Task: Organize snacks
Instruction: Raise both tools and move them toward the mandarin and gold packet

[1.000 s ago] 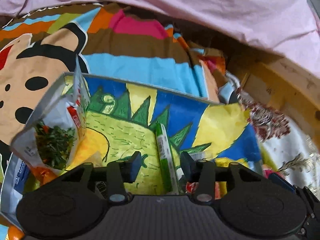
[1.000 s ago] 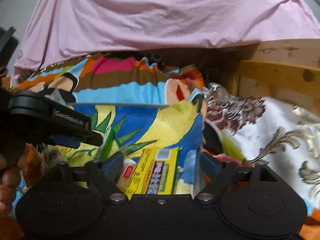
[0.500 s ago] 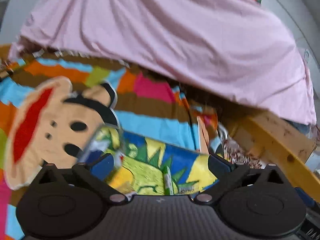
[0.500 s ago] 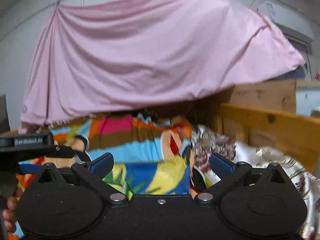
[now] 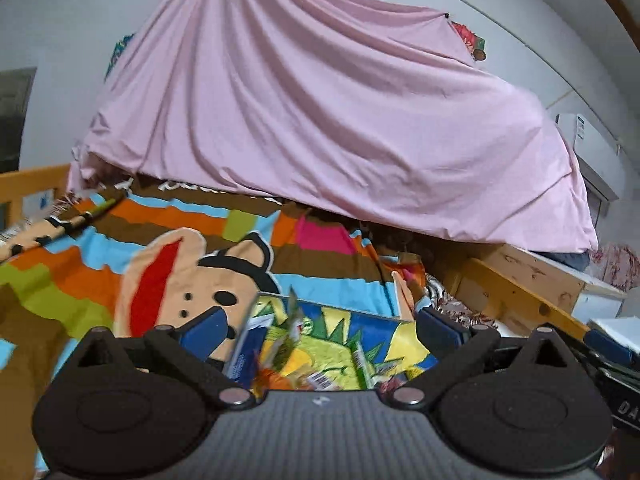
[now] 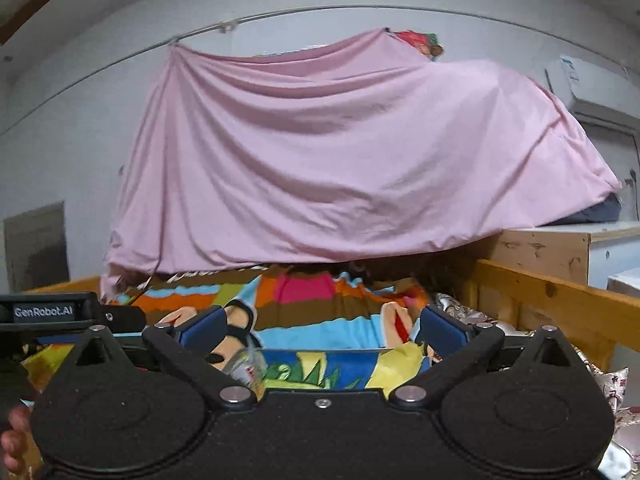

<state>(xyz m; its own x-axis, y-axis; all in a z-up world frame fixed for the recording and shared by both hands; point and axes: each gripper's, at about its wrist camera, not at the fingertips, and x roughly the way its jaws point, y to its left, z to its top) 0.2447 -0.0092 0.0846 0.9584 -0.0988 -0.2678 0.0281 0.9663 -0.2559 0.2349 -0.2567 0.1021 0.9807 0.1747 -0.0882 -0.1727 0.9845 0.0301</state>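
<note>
A storage box (image 5: 372, 326) printed with a green dinosaur on blue and yellow sits on the bed in front of both grippers; it also shows in the right wrist view (image 6: 332, 364). Snack packets stand inside it: a green stick pack (image 5: 360, 364) and a tall bag (image 5: 244, 352) at its left side. My left gripper (image 5: 320, 328) is open and empty, raised above the box's near side. My right gripper (image 6: 320, 326) is open and empty, also raised and level. The left gripper's body (image 6: 60, 314) shows at the left of the right wrist view.
A striped cartoon blanket (image 5: 180, 248) covers the bed. A pink sheet (image 5: 340, 128) hangs over the far end. A wooden bed rail (image 6: 560, 300) runs along the right, with a floral cloth (image 6: 612, 388) beside it.
Both grippers have lifted up and back from the box and tilted toward level. Both jaws have opened wide. The box now sits low in both views.
</note>
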